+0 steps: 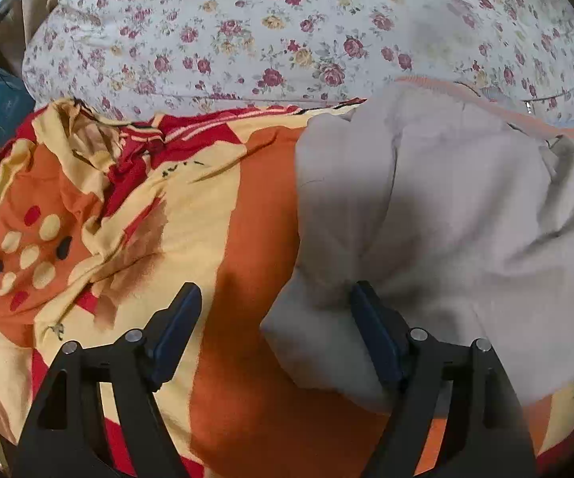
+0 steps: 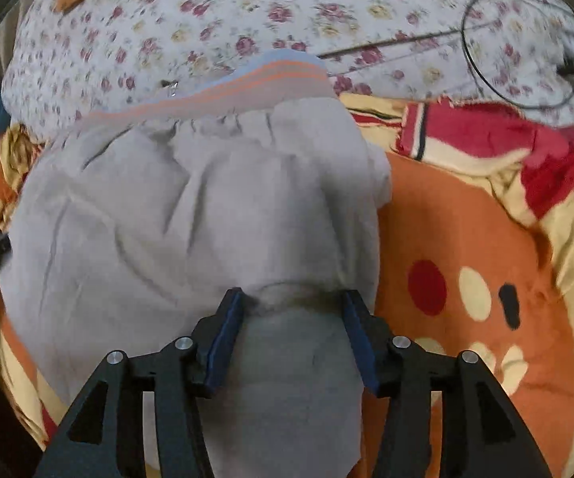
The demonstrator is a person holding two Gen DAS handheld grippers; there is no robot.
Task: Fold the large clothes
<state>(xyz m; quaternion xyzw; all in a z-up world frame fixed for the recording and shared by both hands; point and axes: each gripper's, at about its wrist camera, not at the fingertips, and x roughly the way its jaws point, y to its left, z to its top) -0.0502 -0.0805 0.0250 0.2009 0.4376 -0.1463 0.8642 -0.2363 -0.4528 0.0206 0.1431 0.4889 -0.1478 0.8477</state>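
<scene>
One grey garment (image 2: 175, 207) on one patterned blanket (image 1: 223, 215), left tool (image 1: 275, 298) spread apart, right tool (image 2: 293, 298) apart astride a fold

- Soft, dim daylight; no glare.
- Left wrist view: sharp centre; tongs' shadow falls on the grey garment (image 1: 426, 215) and orange blanket (image 1: 247, 239).
- Right wrist view: motion blur smears the floral sheet (image 2: 207, 20) and cable loop (image 2: 522, 51).
- Fisheye bends the edges; corners are black.

left gripper (image 1: 275, 298): jaws apart | grey garment (image 1: 426, 215): under right finger, ahead | orange-yellow sheet (image 1: 243, 239): beneath left finger
</scene>
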